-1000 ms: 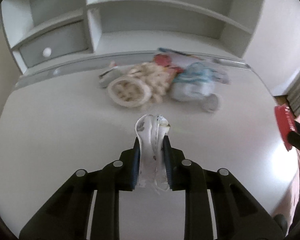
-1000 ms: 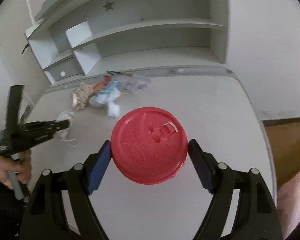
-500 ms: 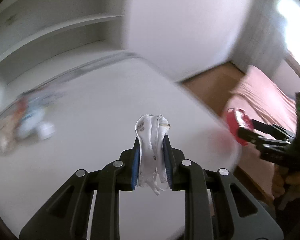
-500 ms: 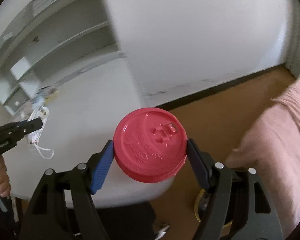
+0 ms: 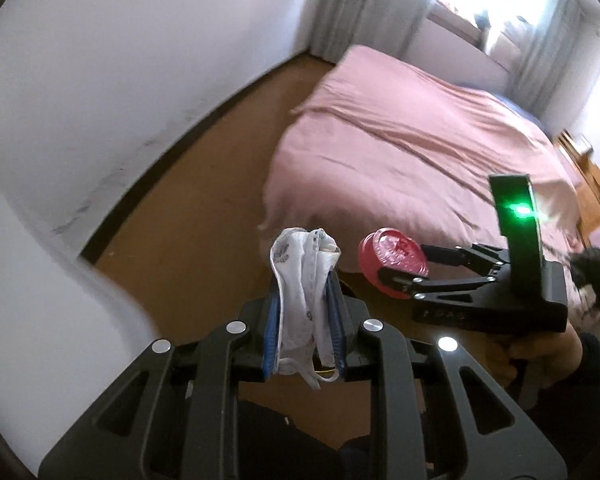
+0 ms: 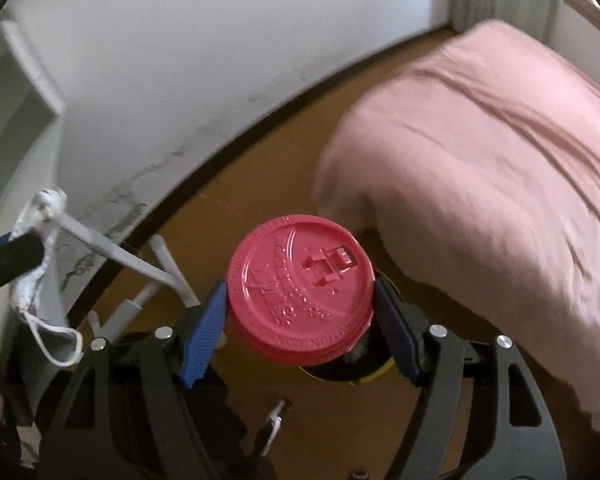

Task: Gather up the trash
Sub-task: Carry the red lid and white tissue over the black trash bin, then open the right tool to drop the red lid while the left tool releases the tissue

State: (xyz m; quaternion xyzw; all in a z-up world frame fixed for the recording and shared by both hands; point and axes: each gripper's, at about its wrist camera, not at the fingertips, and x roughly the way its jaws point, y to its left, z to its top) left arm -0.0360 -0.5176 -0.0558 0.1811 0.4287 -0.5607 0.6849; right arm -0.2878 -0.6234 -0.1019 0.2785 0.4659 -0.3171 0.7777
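My left gripper (image 5: pixel 303 312) is shut on a crumpled white face mask (image 5: pixel 302 280) and holds it in the air over the brown floor. The mask also shows at the left edge of the right wrist view (image 6: pixel 36 248), its ear loop hanging down. My right gripper (image 6: pixel 300 312) is shut on a red plastic cup lid (image 6: pixel 300 292), gripped by its rim. That lid (image 5: pixel 392 260) and the right gripper (image 5: pixel 396 276) show in the left wrist view, just right of the mask. A dark round bin with a yellow rim (image 6: pixel 364 376) lies below the lid, mostly hidden.
A bed with a pink cover (image 5: pixel 420 140) fills the right side. A white wall (image 5: pixel 100 60) with a dark baseboard runs along the left. The white desk edge (image 5: pixel 28 272) is at the left. Grey chair legs (image 6: pixel 156 272) stand on the brown floor (image 6: pixel 260 184).
Both grippers have swung right, away from the desk and its trash pile, towards the floor beside the bed. Each keeps its hold; the bin rim has come into view under the lid.
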